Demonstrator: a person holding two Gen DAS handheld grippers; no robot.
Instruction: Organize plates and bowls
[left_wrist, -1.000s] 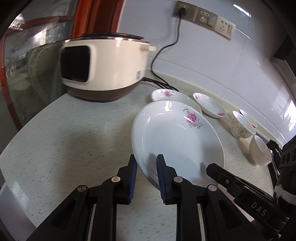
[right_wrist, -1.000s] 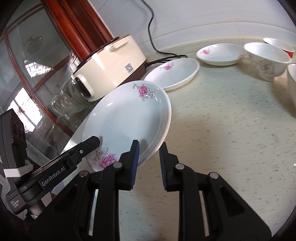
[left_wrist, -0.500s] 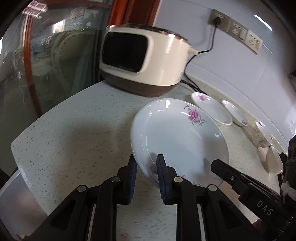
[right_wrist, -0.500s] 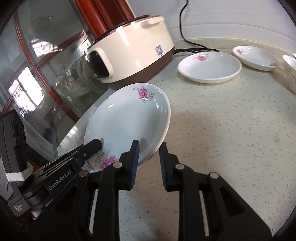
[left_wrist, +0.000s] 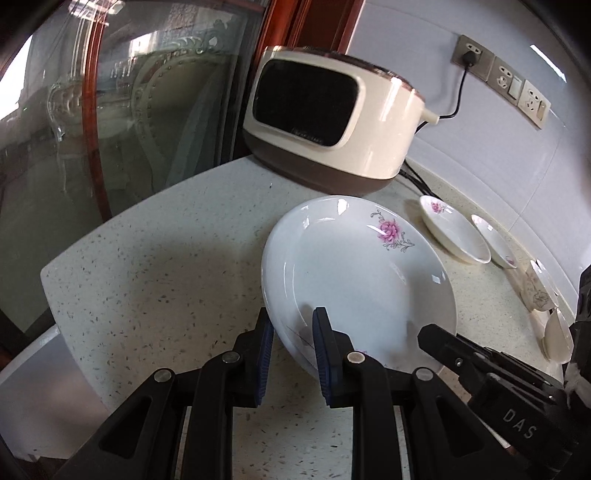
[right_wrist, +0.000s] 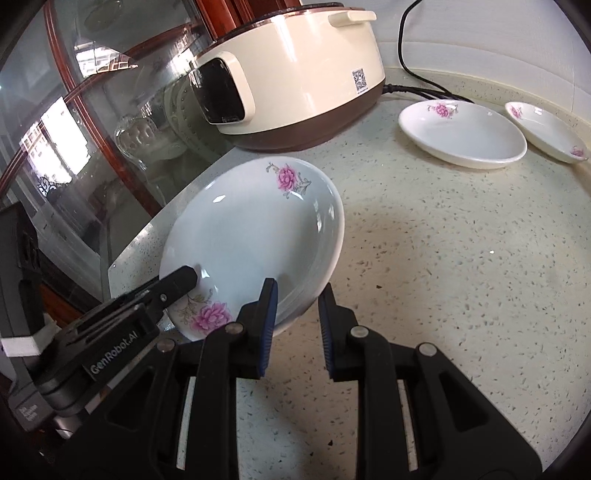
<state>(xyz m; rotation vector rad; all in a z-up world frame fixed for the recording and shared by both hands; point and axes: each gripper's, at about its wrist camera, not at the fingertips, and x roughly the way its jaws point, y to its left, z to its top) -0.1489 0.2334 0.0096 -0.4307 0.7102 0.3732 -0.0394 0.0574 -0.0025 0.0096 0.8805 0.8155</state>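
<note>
A large white plate with pink flowers (left_wrist: 354, 273) is held above the speckled counter by both grippers. My left gripper (left_wrist: 291, 332) is shut on its near rim. My right gripper (right_wrist: 295, 302) is shut on the opposite rim of the same plate (right_wrist: 251, 236). The right gripper's finger (left_wrist: 480, 362) shows in the left wrist view, and the left gripper's finger (right_wrist: 147, 295) in the right wrist view. Two smaller flowered plates (right_wrist: 461, 136) (right_wrist: 546, 133) lie on the counter further back. White bowls (left_wrist: 539, 291) (left_wrist: 557, 336) stand at the far right.
A cream and brown rice cooker (left_wrist: 328, 114) stands at the back of the counter (left_wrist: 155, 273), plugged into wall sockets (left_wrist: 476, 59). A glass cabinet with a red wooden frame (left_wrist: 92, 118) lies past the counter's left edge.
Both grippers have carried the large plate leftward, toward the counter's corner in front of the rice cooker. The small plates and bowls now sit further off to the right.
</note>
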